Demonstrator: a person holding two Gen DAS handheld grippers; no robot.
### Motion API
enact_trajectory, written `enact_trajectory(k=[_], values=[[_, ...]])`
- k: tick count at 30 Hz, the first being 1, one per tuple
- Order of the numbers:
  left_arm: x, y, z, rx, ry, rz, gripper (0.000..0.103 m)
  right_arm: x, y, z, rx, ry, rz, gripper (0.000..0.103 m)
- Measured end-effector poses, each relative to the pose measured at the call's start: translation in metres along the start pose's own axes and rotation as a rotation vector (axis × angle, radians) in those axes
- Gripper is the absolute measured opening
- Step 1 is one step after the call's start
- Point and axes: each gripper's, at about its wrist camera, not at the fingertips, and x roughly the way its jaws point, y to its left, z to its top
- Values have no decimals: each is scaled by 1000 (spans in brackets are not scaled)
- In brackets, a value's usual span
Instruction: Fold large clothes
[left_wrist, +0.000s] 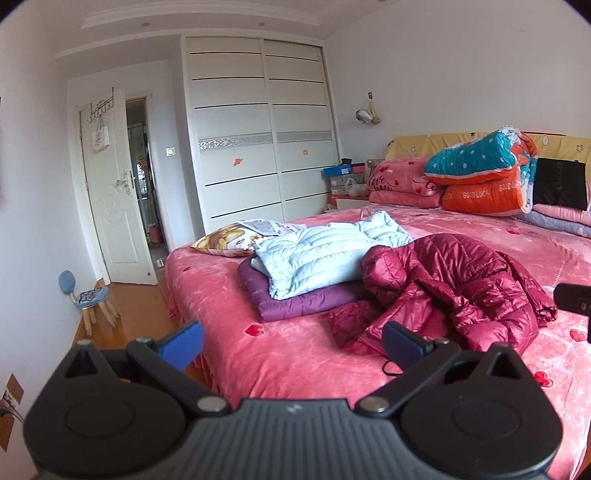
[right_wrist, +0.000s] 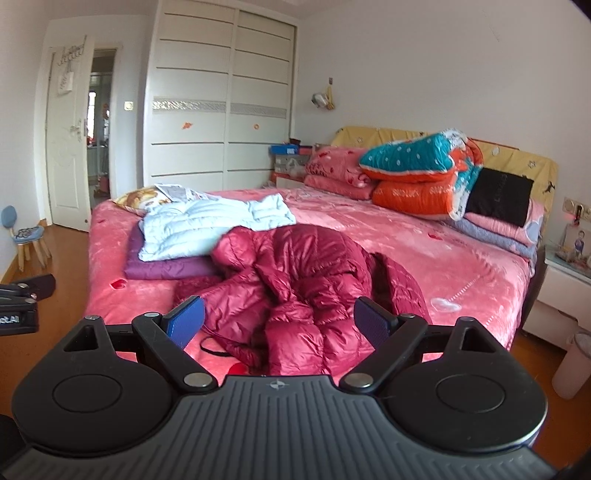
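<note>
Shiny dark-red puffer jacket is lying crumpled on the bed, looking light, puffy and slippery, best pinched at hem or shoulders, while both the left claw and right claw are hovering apart, empty.

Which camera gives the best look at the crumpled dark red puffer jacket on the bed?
The right wrist view: the dark red puffer jacket lies centred ahead, framed between the open right gripper fingers. The left wrist view shows the same jacket off to the right, its near edge partly hidden behind a finger.
</note>
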Motion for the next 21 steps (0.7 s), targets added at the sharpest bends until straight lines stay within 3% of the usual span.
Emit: enact_trajectory(k=[12, 21], values=[[1, 2, -3, -14, 11, 10, 102, 9, 12, -8, -13, -3, 53, 103], [5, -5, -8, -10, 28, -7, 102, 16, 2, -20, 4, 11, 35, 103]])
